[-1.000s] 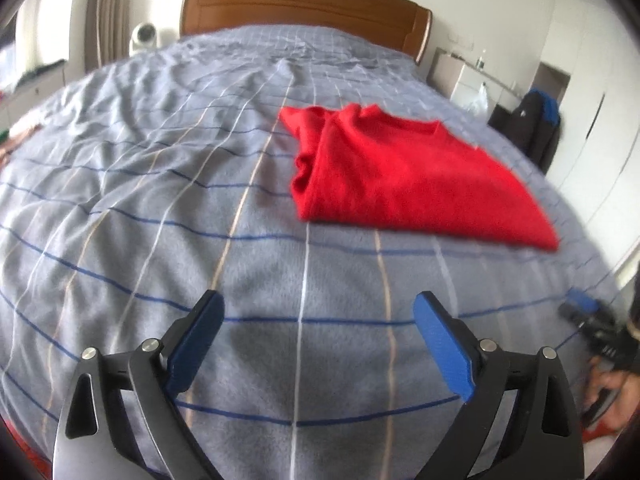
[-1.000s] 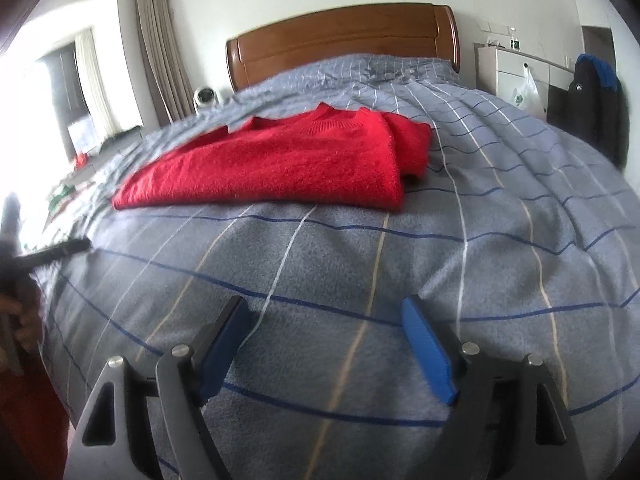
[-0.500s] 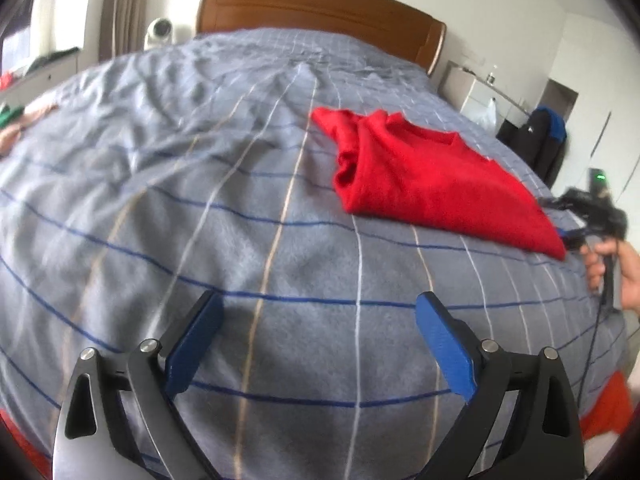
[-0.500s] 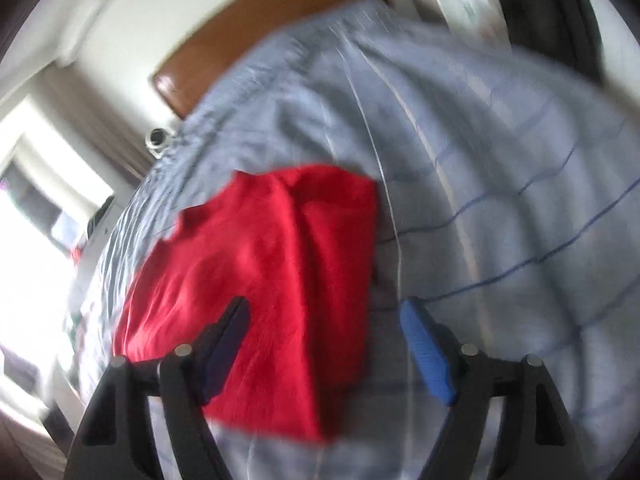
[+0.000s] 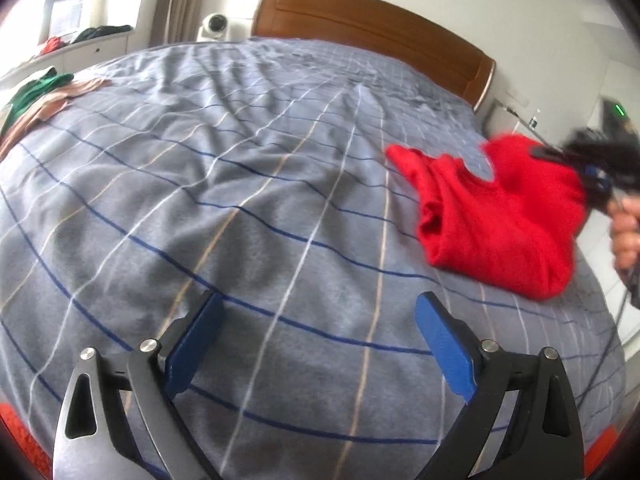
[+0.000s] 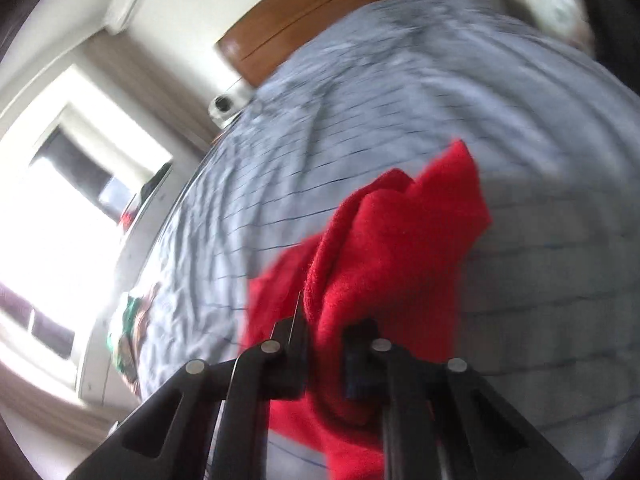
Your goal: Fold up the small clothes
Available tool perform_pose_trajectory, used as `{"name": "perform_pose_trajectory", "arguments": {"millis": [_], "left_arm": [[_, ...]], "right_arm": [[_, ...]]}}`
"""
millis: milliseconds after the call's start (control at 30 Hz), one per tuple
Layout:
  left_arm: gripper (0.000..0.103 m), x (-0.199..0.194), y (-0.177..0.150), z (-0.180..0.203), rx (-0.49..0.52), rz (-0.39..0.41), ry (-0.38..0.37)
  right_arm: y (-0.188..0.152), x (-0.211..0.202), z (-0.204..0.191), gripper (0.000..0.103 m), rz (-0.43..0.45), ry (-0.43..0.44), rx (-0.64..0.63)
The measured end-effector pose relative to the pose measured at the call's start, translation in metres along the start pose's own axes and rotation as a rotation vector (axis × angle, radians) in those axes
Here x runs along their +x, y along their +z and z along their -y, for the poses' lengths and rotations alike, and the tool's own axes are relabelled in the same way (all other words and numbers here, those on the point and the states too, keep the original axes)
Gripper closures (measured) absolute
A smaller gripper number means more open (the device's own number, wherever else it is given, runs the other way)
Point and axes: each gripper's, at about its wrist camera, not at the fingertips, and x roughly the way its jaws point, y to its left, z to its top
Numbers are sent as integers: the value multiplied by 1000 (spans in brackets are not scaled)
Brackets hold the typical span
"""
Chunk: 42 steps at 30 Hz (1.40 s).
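Observation:
A folded red sweater (image 5: 500, 216) lies on the right side of the grey checked bed (image 5: 240, 184). My right gripper (image 6: 326, 356) is shut on a bunched edge of the red sweater (image 6: 392, 248) and lifts that edge off the bed; it also shows in the left wrist view (image 5: 592, 164) at the sweater's far right. My left gripper (image 5: 316, 340) is open and empty, low over the bedspread, well to the left of the sweater. The right wrist view is blurred.
A wooden headboard (image 5: 372, 28) stands at the far end. A pile of green and tan clothes (image 5: 36, 100) lies at the bed's left edge. A small white fan (image 5: 216, 26) and a white dresser (image 5: 80, 46) stand at the far left.
My right gripper moved in over the sweater, shut on its edge and raised it, folding it over. My left gripper swung left, so the sweater now sits further right in its view.

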Motion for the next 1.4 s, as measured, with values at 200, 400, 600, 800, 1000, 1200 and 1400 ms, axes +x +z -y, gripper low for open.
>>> {"name": "perform_pose_trajectory", "arguments": {"millis": [200, 400, 600, 800, 1000, 1200, 1400], "left_arm": [[6, -1, -2, 1, 35, -2, 23], [6, -3, 3, -9, -41, -7, -18], [6, -1, -1, -4, -16, -12, 2], [6, 0, -7, 1, 18, -17, 20], [6, -1, -9, 6, 62, -24, 37], [6, 0, -8, 10, 56, -23, 17], [6, -16, -5, 26, 121, -32, -13]], "right_arm": [[-45, 95, -64, 49, -175, 60, -108], [-42, 29, -63, 47, -64, 161, -140], [-39, 23, -43, 67, -91, -7, -247], [-101, 91, -67, 78, -145, 42, -343], [-134, 82, -97, 78, -164, 12, -485], [-105, -4, -51, 77, -5, -35, -391], [-137, 33, 3, 77, -130, -63, -257]]}}
